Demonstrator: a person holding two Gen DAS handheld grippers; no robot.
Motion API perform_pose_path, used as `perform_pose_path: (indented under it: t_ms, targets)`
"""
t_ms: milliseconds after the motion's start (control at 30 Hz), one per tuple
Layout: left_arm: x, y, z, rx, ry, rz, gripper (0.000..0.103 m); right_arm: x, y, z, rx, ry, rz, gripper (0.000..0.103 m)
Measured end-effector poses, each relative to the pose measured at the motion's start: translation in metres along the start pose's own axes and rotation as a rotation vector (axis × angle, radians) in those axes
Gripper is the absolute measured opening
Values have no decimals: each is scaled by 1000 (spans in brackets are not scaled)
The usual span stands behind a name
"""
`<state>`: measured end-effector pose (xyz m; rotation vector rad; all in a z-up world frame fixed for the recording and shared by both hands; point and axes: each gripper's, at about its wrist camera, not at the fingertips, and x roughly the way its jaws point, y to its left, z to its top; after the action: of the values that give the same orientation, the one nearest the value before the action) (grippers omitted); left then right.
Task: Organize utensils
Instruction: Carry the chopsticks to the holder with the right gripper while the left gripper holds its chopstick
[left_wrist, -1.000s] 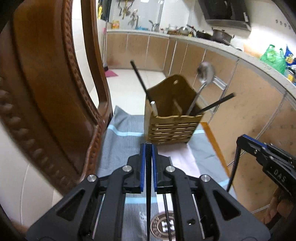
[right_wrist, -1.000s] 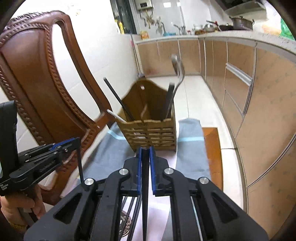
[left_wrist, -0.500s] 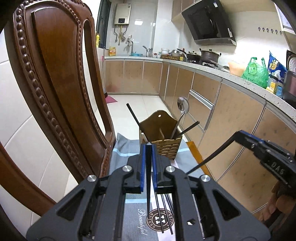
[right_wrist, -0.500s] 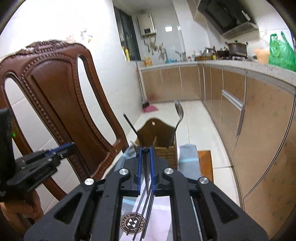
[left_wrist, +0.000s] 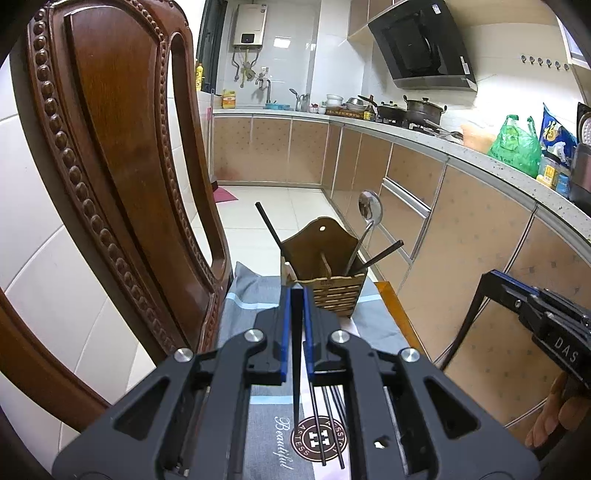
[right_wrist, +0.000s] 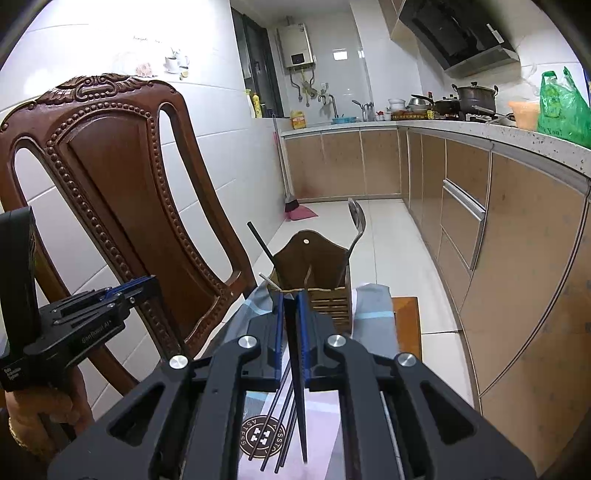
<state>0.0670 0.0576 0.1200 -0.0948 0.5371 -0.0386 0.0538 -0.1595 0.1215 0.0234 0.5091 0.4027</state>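
A wooden slatted utensil holder (left_wrist: 334, 291) (right_wrist: 325, 295) stands at the far end of the cloth-covered table (left_wrist: 251, 299). It holds a metal spoon (left_wrist: 369, 210) (right_wrist: 356, 221) and black chopsticks (left_wrist: 269, 229). My left gripper (left_wrist: 296, 291) is shut on a black chopstick (left_wrist: 296, 354) that hangs down between the jaws. My right gripper (right_wrist: 291, 295) is shut on a black chopstick (right_wrist: 297, 369) too. It also shows in the left wrist view (left_wrist: 495, 277), with its chopstick hanging down. Several loose black chopsticks (left_wrist: 328, 417) (right_wrist: 277, 413) lie on the cloth below both grippers.
A carved wooden chair back (left_wrist: 110, 166) (right_wrist: 122, 192) stands close on the left. Kitchen cabinets (left_wrist: 461, 221) and a countertop with pots and bags run along the right. The table's wooden edge (right_wrist: 406, 321) shows to the right of the holder.
Both grippers have pulled back and up from the holder, which now looks smaller and farther. Each still grips its chopstick. The right gripper's chopstick now hangs steeper.
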Motion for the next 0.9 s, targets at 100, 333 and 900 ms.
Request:
perform_pose_path:
  t_ms: [100, 333, 900]
  targets:
    - [1, -1, 0, 2, -1, 0, 7, -1, 0, -1, -3, 1, 0, 8]
    - [4, 2, -1, -10, 3, -1, 7, 3, 2, -2, -6, 8, 6, 8]
    - [16, 25, 0, -62, 20, -4, 7, 21, 17, 67, -51, -33, -2, 5]
